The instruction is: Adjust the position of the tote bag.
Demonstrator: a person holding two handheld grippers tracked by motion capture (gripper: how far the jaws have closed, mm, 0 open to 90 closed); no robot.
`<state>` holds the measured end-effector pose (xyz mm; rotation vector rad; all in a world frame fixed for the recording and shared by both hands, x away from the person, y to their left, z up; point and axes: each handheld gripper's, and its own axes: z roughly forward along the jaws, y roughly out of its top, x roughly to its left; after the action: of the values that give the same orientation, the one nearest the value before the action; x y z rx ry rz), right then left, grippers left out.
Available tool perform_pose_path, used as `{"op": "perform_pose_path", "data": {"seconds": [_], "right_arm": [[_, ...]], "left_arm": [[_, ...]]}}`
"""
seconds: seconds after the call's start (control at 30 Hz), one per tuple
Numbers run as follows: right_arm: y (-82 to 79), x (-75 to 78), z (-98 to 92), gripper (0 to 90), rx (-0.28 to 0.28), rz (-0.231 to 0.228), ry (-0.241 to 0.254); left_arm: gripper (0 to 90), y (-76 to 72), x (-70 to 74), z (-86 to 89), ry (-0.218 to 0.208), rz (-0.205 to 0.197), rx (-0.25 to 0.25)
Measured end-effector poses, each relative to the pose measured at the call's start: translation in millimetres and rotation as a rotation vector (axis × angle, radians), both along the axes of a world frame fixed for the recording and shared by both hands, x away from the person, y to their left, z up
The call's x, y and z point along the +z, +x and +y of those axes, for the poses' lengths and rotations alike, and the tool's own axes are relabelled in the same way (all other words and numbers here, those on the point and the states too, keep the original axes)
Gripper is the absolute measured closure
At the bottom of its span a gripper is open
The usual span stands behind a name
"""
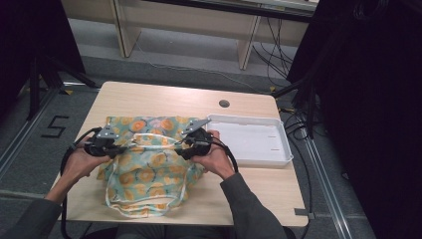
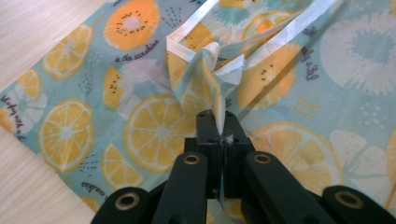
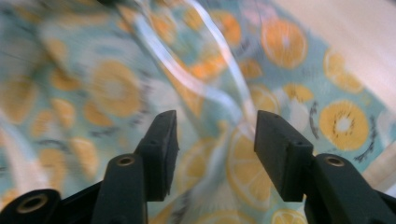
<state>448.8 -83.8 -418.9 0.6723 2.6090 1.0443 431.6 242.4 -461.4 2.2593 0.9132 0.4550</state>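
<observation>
A light blue cloth bag (image 1: 149, 164) printed with orange and lemon slices lies crumpled on the wooden table (image 1: 149, 94), its white handle straps (image 1: 144, 204) trailing toward the front edge. My left gripper (image 1: 118, 149) is at the bag's left side, shut on a pinched fold of the fabric (image 2: 205, 79) near a white strap (image 2: 187, 32). My right gripper (image 1: 183, 148) hovers at the bag's right side, open, its two fingers (image 3: 161, 149) spread above the cloth (image 3: 93, 88) with a white strap (image 3: 187, 79) running between them farther off.
A white shallow tray (image 1: 251, 142) sits on the table to the right of the bag. A round cable hole (image 1: 224, 103) lies near the far edge. Black stands and cables border the table on both sides.
</observation>
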Motion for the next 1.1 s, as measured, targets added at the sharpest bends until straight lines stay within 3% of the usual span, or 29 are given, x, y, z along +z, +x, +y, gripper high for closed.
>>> {"op": "perform_pose_path", "data": {"seconds": [0.1, 0.13, 0.17, 0.23, 0.33, 0.4, 0.43, 0.5, 0.57, 0.6, 0.63, 0.77, 0.9, 0.93, 0.97, 1.03, 1.1], "right_arm": [[-13.7, 10.2, -2.2, 49.0, 0.026, -0.011, 0.020], [-24.8, 14.9, -1.8, 50.1, 0.075, -0.015, 0.046], [-32.3, 16.2, -0.2, 50.1, 0.104, 0.000, 0.030], [-48.6, 10.2, 7.6, 50.3, 0.174, -0.020, -0.001], [-56.5, 6.8, 12.8, 51.0, 0.203, -0.042, -0.017], [-59.7, 2.7, 18.5, 51.6, 0.259, -0.013, -0.034], [-59.7, 2.7, 18.5, 51.6, 0.259, -0.013, -0.034], [-54.8, -12.5, 23.1, 49.3, 0.259, -0.010, -0.118], [-52.8, -16.7, 23.1, 47.9, 0.245, 0.001, -0.132], [-47.1, -22.8, 22.1, 45.9, 0.221, -0.010, -0.154], [-37.4, -30.2, 19.5, 45.5, 0.187, -0.051, -0.199], [-25.5, -35.2, 15.7, 40.4, 0.155, -0.060, -0.204], [-23.0, -40.7, 18.7, 35.8, 0.184, -0.080, -0.244], [-25.8, -41.6, 20.8, 35.8, 0.148, -0.015, -0.250], [-24.0, -47.2, 23.7, 42.9, 0.160, -0.089, -0.289], [-21.8, -48.1, 24.2, 46.4, 0.171, -0.107, -0.299], [-20.2, -51.0, 25.0, 68.4, 0.165, -0.097, -0.315]], "left_arm": [[88.8, 0.5, -0.1, 0.1, 0.011, -0.008, -0.007], [88.8, 0.4, 0.2, 0.0, 0.013, -0.009, -0.006], [88.8, 0.4, 0.7, 0.1, 0.015, -0.005, -0.006], [88.8, 0.6, 1.4, -0.1, 0.024, -0.003, -0.004], [88.8, -0.1, 0.0, -1.2, 0.013, -0.002, 0.009], [88.8, -0.1, -0.4, -1.6, 0.009, -0.003, 0.009], [88.8, 0.5, -0.1, -1.1, 0.018, -0.011, -0.004], [88.7, -0.2, -0.2, -1.3, 0.015, -0.010, 0.001], [88.7, -0.4, 0.3, -1.2, 0.013, -0.005, 0.002], [88.7, -0.4, 0.4, -1.3, 0.015, -0.007, 0.002], [88.6, -0.2, 0.5, -1.9, 0.013, -0.010, -0.003], [88.3, 0.0, 0.9, -2.7, 0.020, -0.002, -0.007], [87.6, 0.1, 0.6, -2.3, 0.014, -0.009, -0.006], [87.6, 0.1, 0.5, -2.3, 0.013, -0.010, -0.004], [87.1, 0.0, 0.4, -2.4, 0.015, -0.009, -0.006], [87.0, -0.5, 0.0, -2.9, 0.011, -0.003, -0.001], [85.7, -0.8, 0.1, -2.9, 0.008, -0.005, -0.001]]}}
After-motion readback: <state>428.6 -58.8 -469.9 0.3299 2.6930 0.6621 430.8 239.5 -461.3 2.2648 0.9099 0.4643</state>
